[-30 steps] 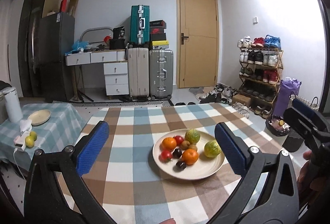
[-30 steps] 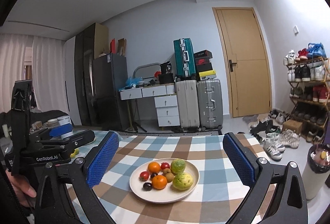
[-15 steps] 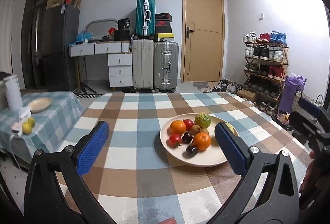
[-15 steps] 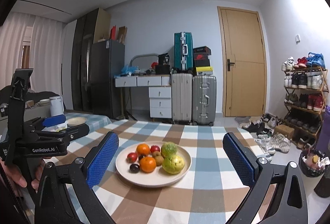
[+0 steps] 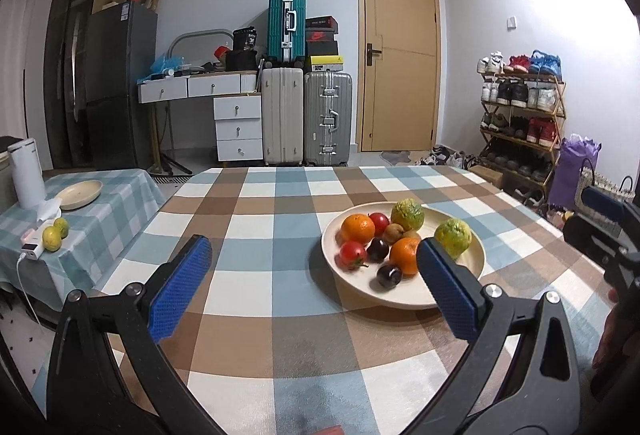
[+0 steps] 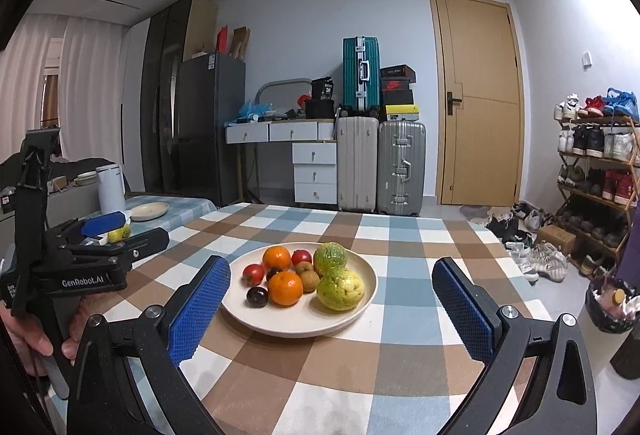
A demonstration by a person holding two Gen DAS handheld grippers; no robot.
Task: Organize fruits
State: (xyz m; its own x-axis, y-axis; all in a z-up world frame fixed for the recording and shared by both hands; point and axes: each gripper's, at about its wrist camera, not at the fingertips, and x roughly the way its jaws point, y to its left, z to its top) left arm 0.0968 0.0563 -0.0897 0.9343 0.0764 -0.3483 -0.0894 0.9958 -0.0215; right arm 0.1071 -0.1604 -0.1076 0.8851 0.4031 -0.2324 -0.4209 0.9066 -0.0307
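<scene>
Both grippers are up over the checked tablecloth with jaws spread wide and nothing in them. From the left gripper, the cream plate of fruit sits ahead and off to its right, so the right blue pad covers the near edge of the plate while the left pad only has bare cloth in front of it. From the right gripper the same plate is just ahead and a bit left of centre, mostly between the two pads, with the left pad overlapping its near-left rim and the right pad well clear of it. On the plate, closest to the right gripper, are a yellow-green bumpy citrus, an orange and a dark plum; behind them a second orange, a couple of red fruits, small brown ones and another green citrus. None of the fruit touches a pad. The left gripper also shows at the left edge of the right wrist view, held in a hand, beside the plate but apart from it. Further left of it is a side table in a teal check cloth with an empty plate, a white kettle and two small yellow-green fruits. Suitcases, a door and a shoe rack are at the back of the room.
</scene>
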